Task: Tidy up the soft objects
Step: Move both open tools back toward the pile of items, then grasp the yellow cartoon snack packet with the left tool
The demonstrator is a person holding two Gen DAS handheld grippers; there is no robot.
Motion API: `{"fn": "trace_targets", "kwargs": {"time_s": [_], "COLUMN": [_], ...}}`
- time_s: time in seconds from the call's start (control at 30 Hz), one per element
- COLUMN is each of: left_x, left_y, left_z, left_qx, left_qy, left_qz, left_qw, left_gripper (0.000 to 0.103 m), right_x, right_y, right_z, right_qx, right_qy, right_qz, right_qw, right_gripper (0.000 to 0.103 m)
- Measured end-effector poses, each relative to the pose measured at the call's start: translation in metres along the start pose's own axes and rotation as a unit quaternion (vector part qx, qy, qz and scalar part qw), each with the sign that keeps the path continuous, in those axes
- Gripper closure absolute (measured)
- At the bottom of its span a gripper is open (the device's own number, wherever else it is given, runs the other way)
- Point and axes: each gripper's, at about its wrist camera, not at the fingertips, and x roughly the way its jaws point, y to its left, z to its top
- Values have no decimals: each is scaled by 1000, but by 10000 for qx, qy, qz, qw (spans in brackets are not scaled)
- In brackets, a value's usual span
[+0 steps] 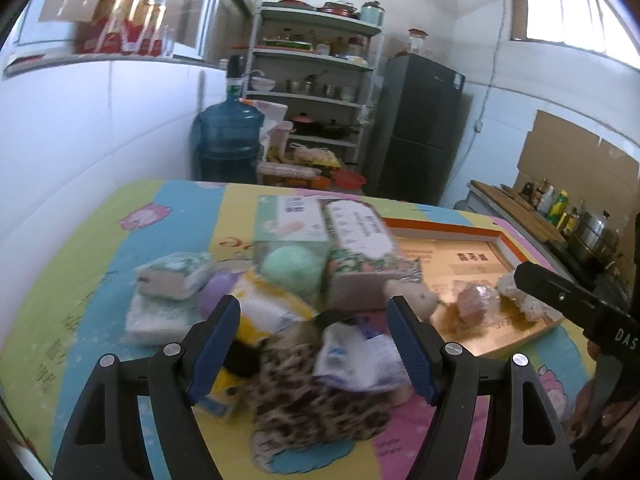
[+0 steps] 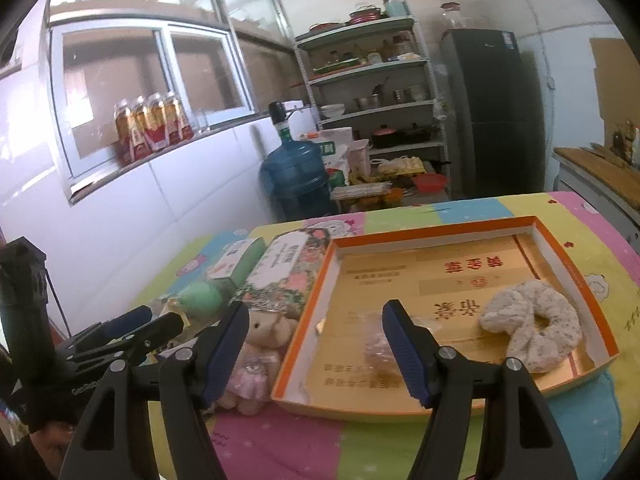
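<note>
A: Where blur is smearing the pile at lower centre, what is reading clearly?
B: Only a leopard-print cloth; left gripper jaws are gaping, empty.
A: Container?
B: Orange-rimmed tray at right is holding a fluffy scrunchie; right gripper is standing spread, empty.

Two tissue boxes, one tray

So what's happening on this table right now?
A person holds a gripper in each hand over a table of soft items. Both the left gripper and the right gripper are open and empty. The orange-rimmed box already holds a fluffy white scrunchie and a small wrapped item. A pile remains outside it: a leopard-print cloth, tissue packs, a green ball and a plush toy.
</note>
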Motion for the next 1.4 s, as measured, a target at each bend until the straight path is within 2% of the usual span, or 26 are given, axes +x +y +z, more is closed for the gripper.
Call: {"fn": "trace_targets", "kwargs": {"time_s": [0.4,0.77,1.23,1.4], "left_x": [-20,-20,14,26], "left_y": [41,72,79,72], "left_z": [-19,-36,-34,-31], "left_qx": [-14,-212,372,636], "left_qy": [-50,99,459,592], "left_qz": [170,46,-220,-418], "left_qw": [9998,9997,9980,9953], "left_gripper": [26,26,26,30], "right_x": [17,28,33,33], "right_y": [43,73,76,72], "right_z": [-4,-12,-16,-16], "right_qx": [-275,-527,-437,-407], "right_qy": [191,378,460,451], "right_qz": [207,309,220,152], "right_qw": [9992,9974,9977,9980], "right_gripper": [34,34,34,34]}}
